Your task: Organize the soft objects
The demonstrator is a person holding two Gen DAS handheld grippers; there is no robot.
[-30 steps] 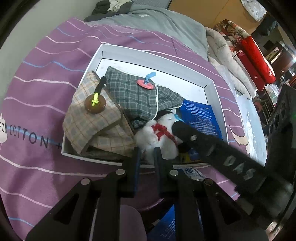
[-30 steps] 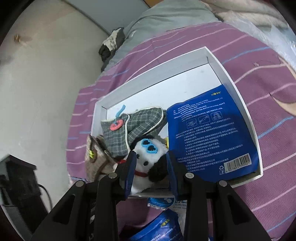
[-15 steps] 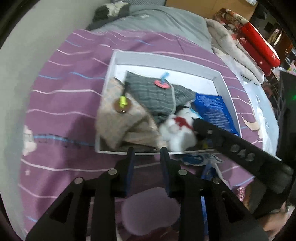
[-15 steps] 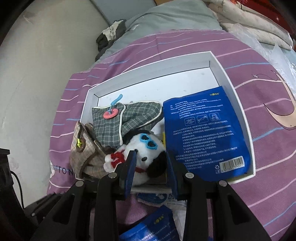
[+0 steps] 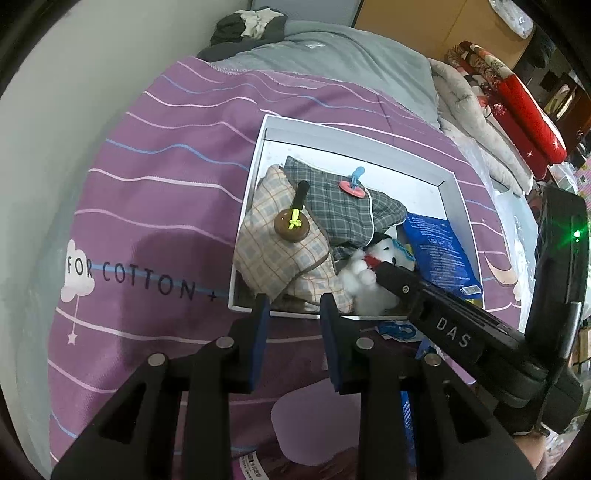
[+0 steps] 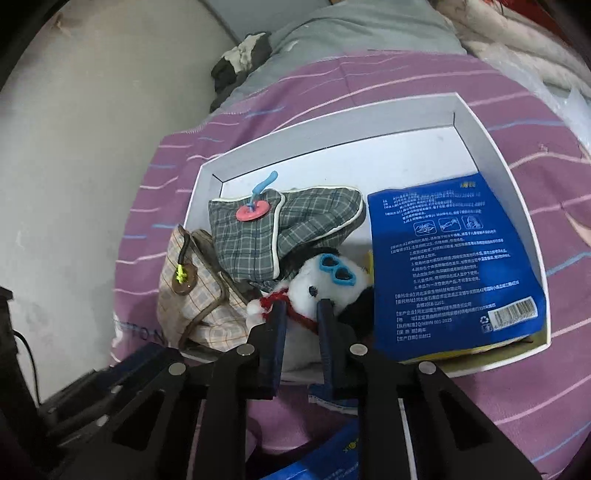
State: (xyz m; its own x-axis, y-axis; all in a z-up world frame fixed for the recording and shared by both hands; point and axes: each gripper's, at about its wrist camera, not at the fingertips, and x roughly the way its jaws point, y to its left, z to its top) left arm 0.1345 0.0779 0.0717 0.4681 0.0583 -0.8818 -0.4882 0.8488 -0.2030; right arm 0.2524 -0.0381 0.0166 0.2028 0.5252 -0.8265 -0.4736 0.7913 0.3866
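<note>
Fingers: right gripper pinching plush dog; left gripper parted, empty.
Progress: pouches, blue packet already in white box; dog unreleased.

A bedroom in a home. A bed takes up most of both views, covered by a purple striped sheet printed "FOR COTTON". A grey quilt lies bunched at the bed's far edge, with crumpled dark clothes at the far corner against a plain wall. Folded white and red blankets are stacked beyond the bed's right edge.
</note>
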